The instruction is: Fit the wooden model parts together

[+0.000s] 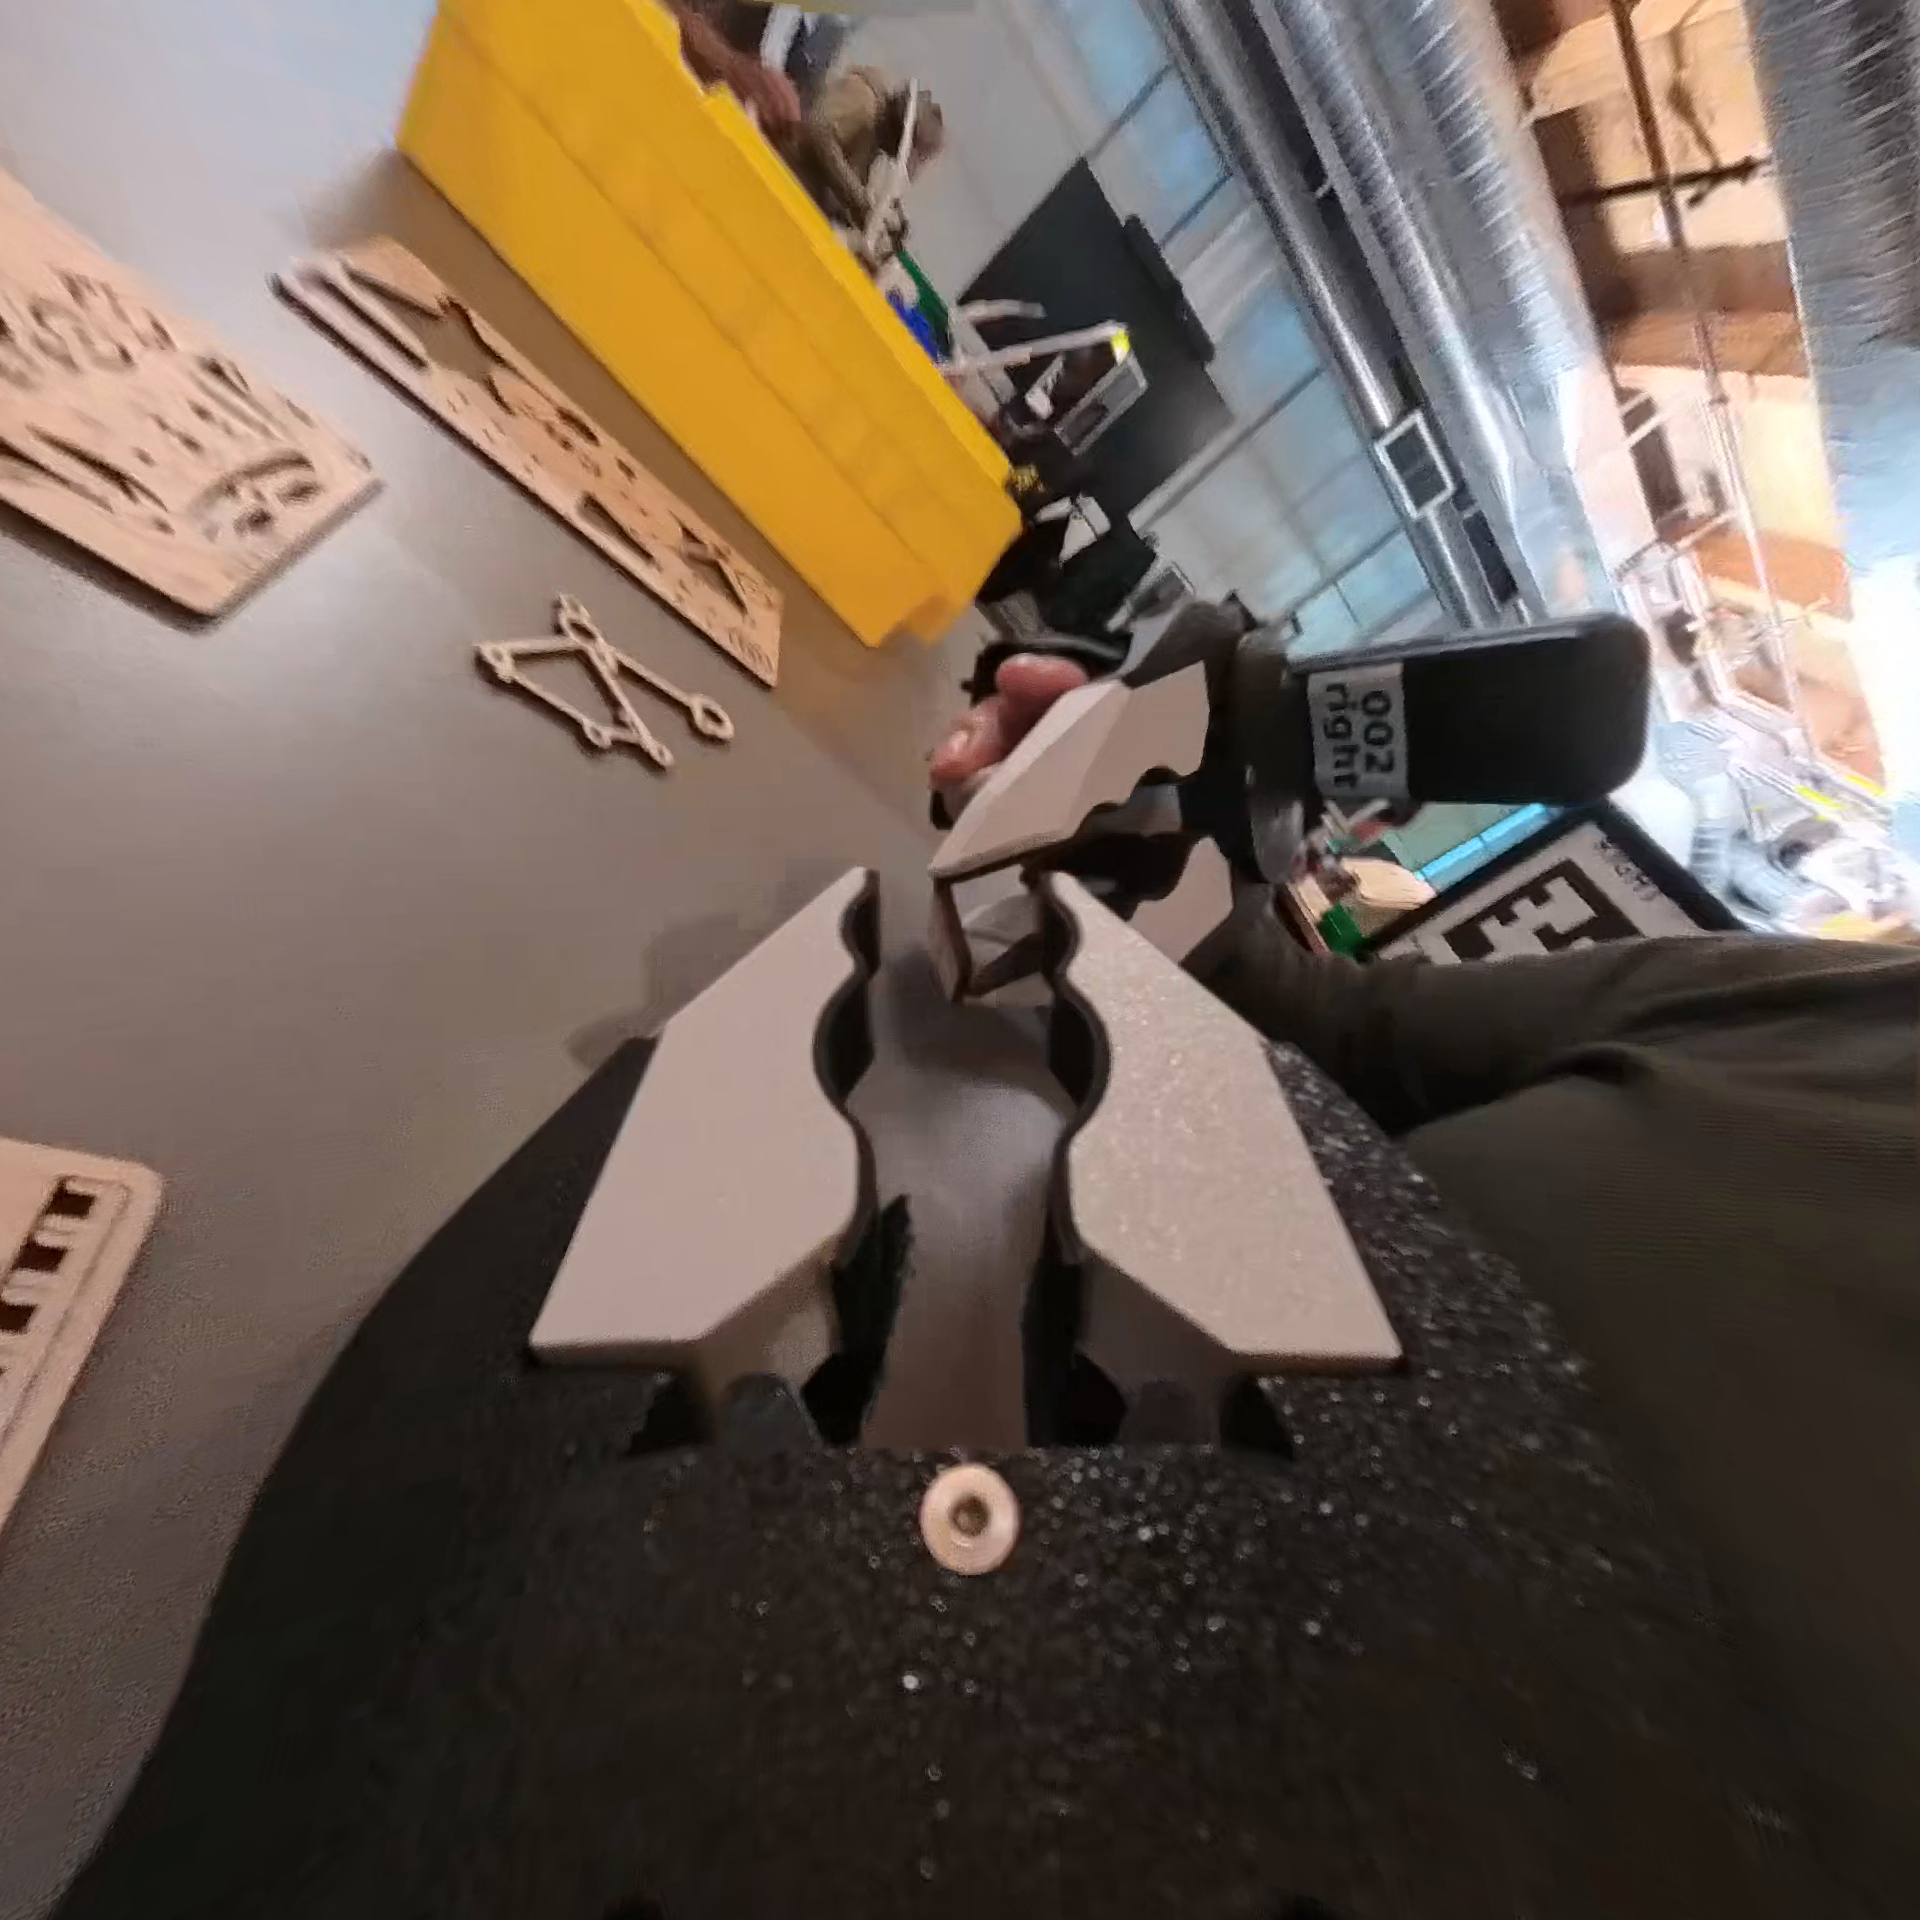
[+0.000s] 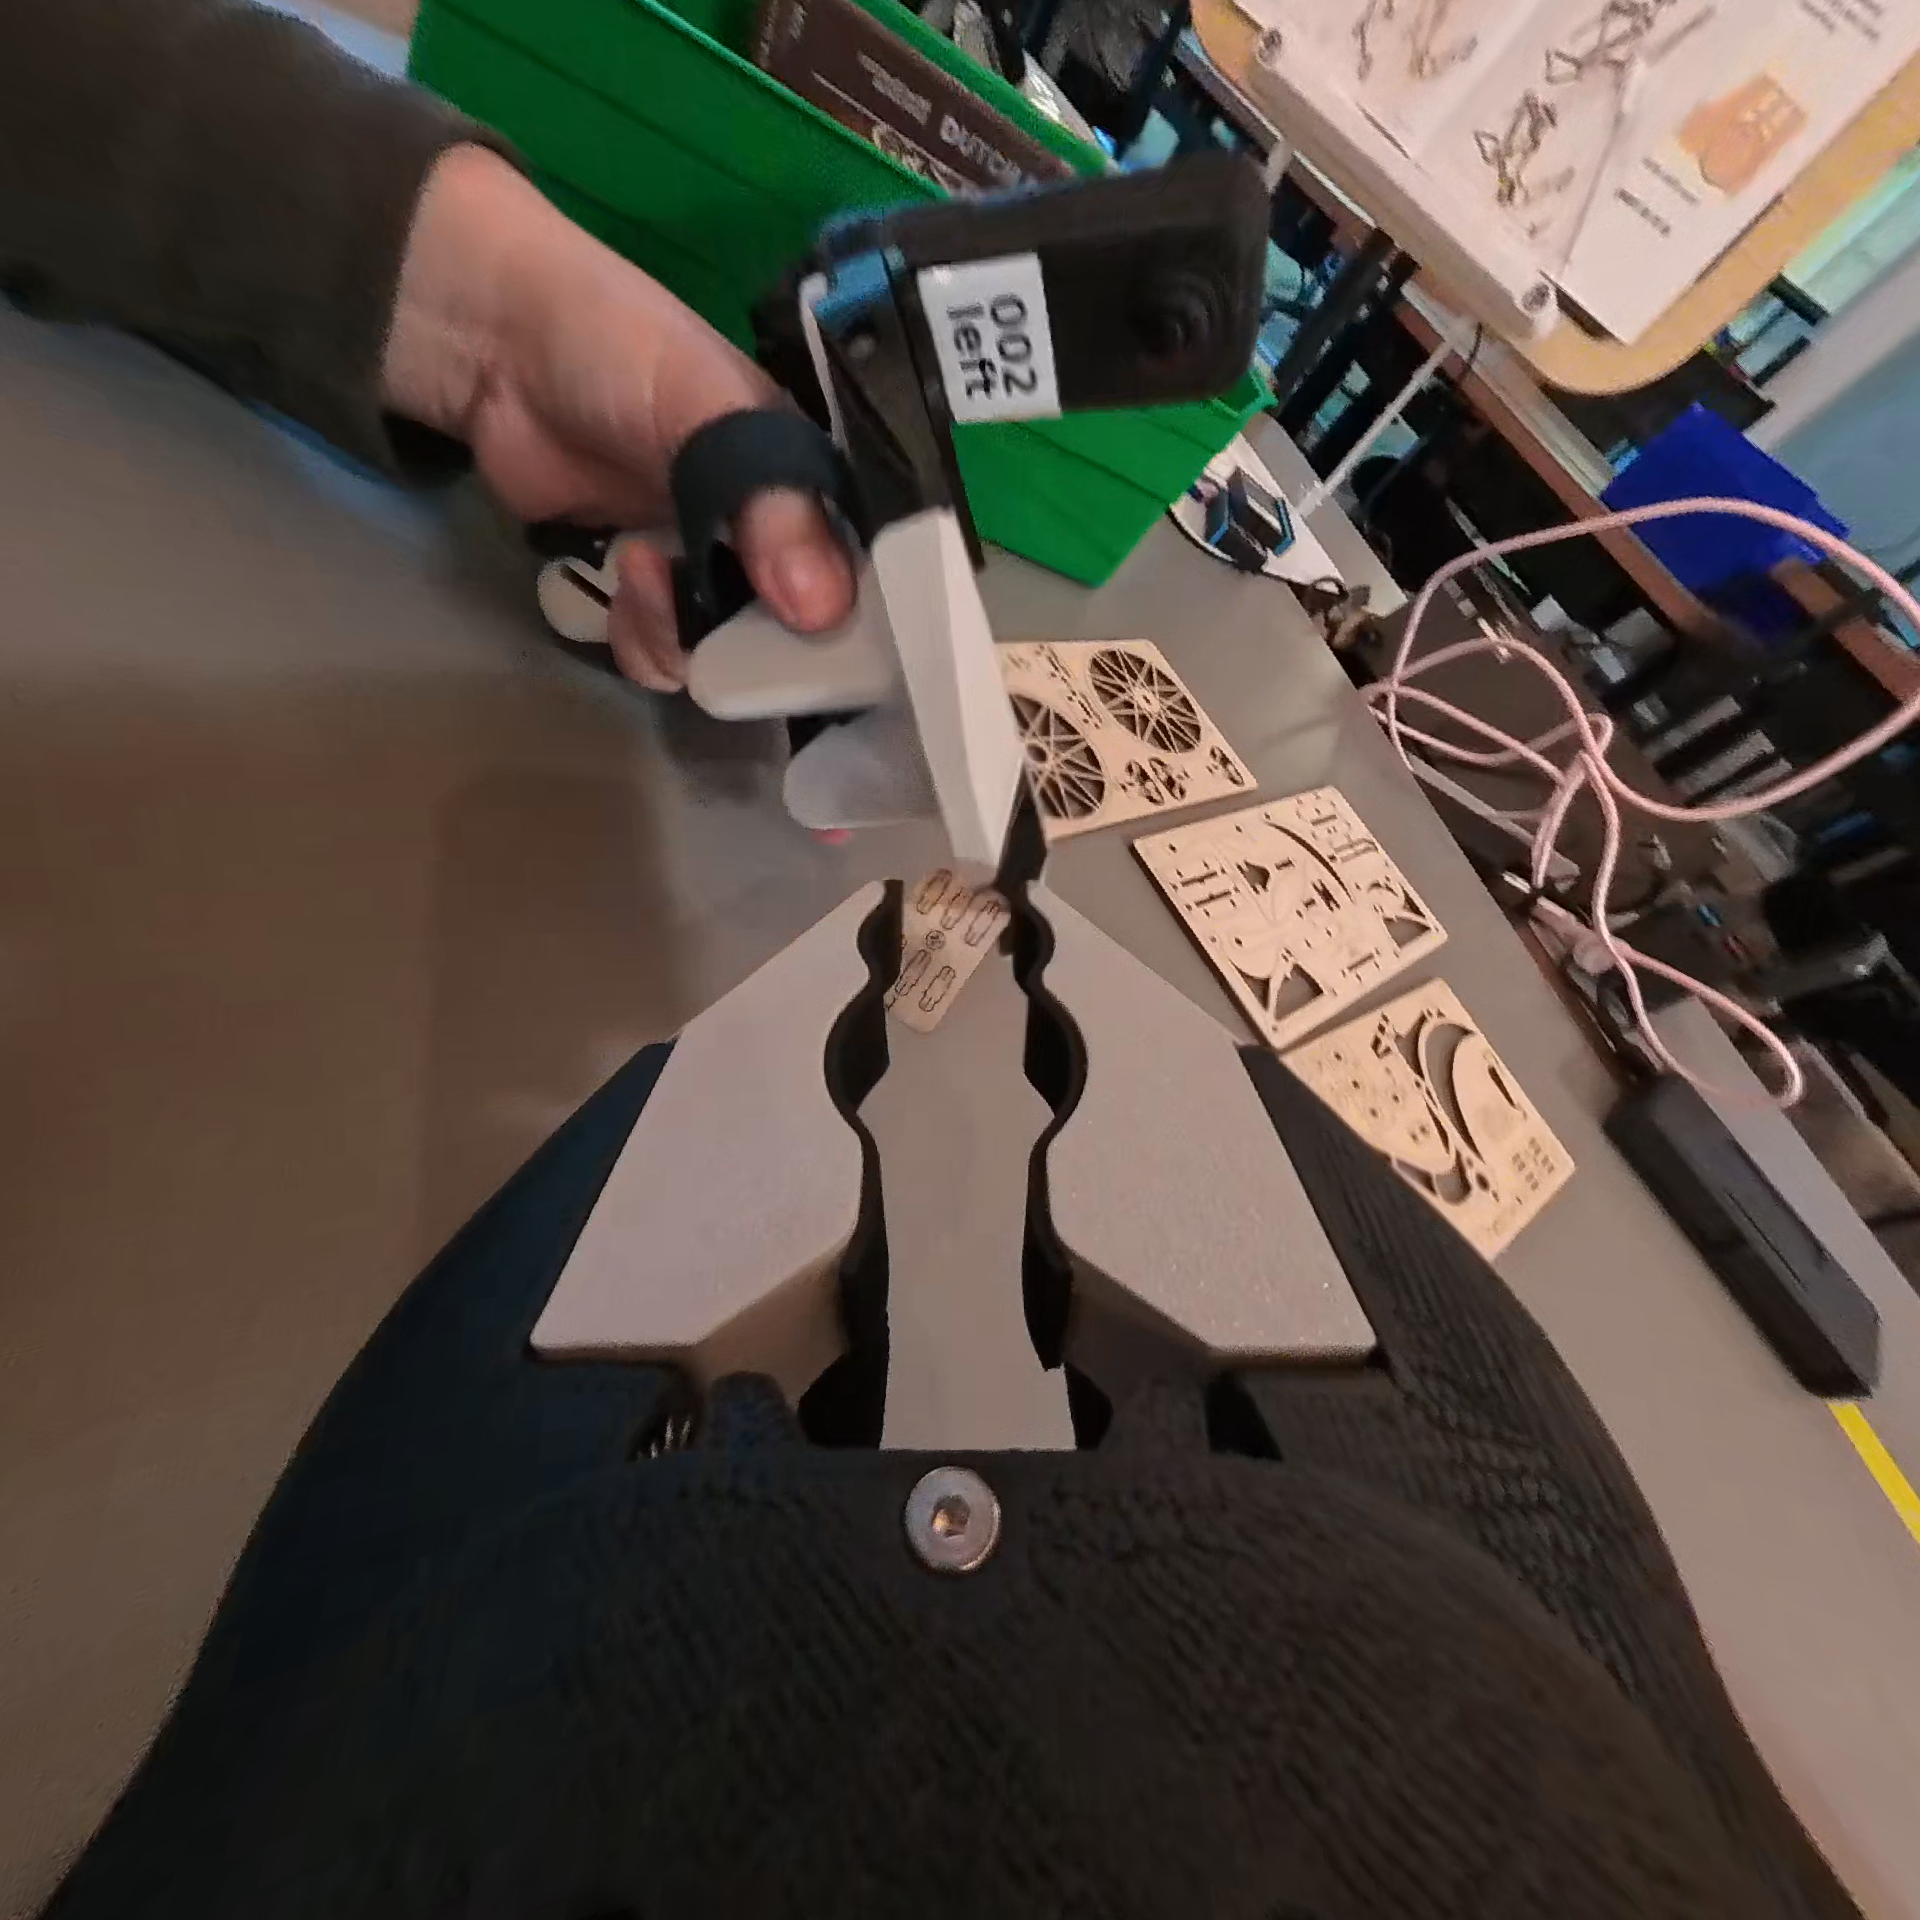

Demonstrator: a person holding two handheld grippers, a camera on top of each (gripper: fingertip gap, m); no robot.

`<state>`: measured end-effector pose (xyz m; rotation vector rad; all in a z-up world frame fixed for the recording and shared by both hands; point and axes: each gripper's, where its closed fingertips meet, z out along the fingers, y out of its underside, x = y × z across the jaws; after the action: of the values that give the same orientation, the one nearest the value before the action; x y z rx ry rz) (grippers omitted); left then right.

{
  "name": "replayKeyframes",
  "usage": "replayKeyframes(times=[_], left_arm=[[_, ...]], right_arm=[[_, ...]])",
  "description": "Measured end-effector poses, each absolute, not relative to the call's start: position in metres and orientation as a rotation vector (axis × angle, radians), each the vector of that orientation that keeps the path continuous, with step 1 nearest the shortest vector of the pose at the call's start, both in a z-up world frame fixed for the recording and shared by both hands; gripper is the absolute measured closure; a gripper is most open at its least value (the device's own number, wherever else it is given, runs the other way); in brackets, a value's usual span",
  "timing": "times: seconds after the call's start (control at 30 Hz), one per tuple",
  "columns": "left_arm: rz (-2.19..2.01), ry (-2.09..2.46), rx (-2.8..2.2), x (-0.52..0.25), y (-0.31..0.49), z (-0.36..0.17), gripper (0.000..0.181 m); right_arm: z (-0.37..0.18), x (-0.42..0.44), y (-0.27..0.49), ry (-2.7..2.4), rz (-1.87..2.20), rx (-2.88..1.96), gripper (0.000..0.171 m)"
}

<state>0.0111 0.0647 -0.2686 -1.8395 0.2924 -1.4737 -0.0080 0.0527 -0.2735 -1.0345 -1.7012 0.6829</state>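
My right gripper (image 2: 958, 896) is shut on a small wooden panel (image 2: 940, 961) with oval cut-outs, pinched across its width at the fingertips above the grey table. In the left wrist view the panel (image 1: 945, 940) shows edge-on under a finger (image 1: 1070, 758) of the right gripper. My left gripper (image 1: 958, 883) is open, and its fingertips straddle the panel without closing on it. In the right wrist view, a finger (image 2: 951, 707) of the left gripper comes down from above, its tip at the panel's top corner. A loose wooden strut assembly (image 1: 603, 675) lies on the table.
Laser-cut wooden sheets (image 1: 156, 416) (image 1: 540, 457) (image 1: 52, 1247) lie left, beside a yellow bin (image 1: 707, 291). More sheets (image 2: 1122, 727) (image 2: 1288, 914) (image 2: 1455, 1122) lie right, by a green bin (image 2: 675, 156), pink cables (image 2: 1558, 675), a black box (image 2: 1745, 1247) and an instruction board (image 2: 1558, 135). My two grippers' fingertips are within a few centimetres of each other.
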Motion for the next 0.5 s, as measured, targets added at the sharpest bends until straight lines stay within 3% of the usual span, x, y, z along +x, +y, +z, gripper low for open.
replayKeyframes(times=[0.1,0.17,0.27,0.5], left_arm=[[-1.485,0.332,-1.899,0.011,0.060,-0.280,0.181],[-1.470,0.322,-1.896,0.007,0.062,-0.281,0.181],[-1.433,0.244,-1.818,-0.009,0.073,-0.273,0.181],[-1.389,0.165,-1.538,-0.030,0.084,-0.236,0.181]], right_arm=[[-0.276,-0.016,0.054,-1.739,0.693,-1.004,0.157],[-0.275,-0.021,0.056,-1.752,0.703,-0.963,0.155],[-0.260,-0.025,0.067,-1.641,0.828,-0.977,0.138],[-0.254,-0.016,0.071,-1.409,1.426,-1.262,0.141]])
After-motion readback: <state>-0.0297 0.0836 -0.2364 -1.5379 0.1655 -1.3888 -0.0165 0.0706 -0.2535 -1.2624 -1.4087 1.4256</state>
